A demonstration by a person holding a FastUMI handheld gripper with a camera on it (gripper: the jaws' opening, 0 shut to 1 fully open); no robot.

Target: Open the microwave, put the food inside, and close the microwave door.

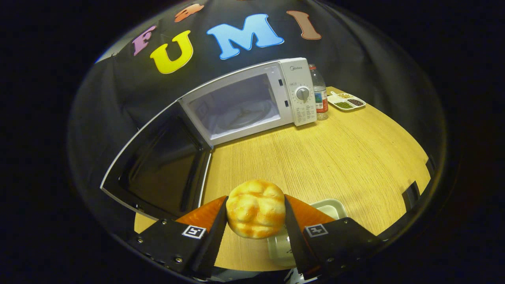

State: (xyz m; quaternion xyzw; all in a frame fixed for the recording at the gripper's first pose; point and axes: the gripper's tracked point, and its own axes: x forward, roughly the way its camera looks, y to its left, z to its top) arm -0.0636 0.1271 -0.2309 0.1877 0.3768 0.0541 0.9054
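A golden bread roll (255,209) is pinched between the two orange fingers of my gripper (255,215), which is shut on it above the wooden table (335,157). Beyond the fingers stands the white microwave (252,102) with its cavity and glass turntable (244,114) exposed. Its dark door (158,165) is swung wide open toward me, on the left of the roll. A small white dish (329,207) lies under and just right of the fingers, partly hidden by them.
A plastic water bottle (319,92) stands right of the microwave's control panel. Behind it a white divided tray (347,101) holds green and dark bits. Bare tabletop stretches between the fingers and the microwave.
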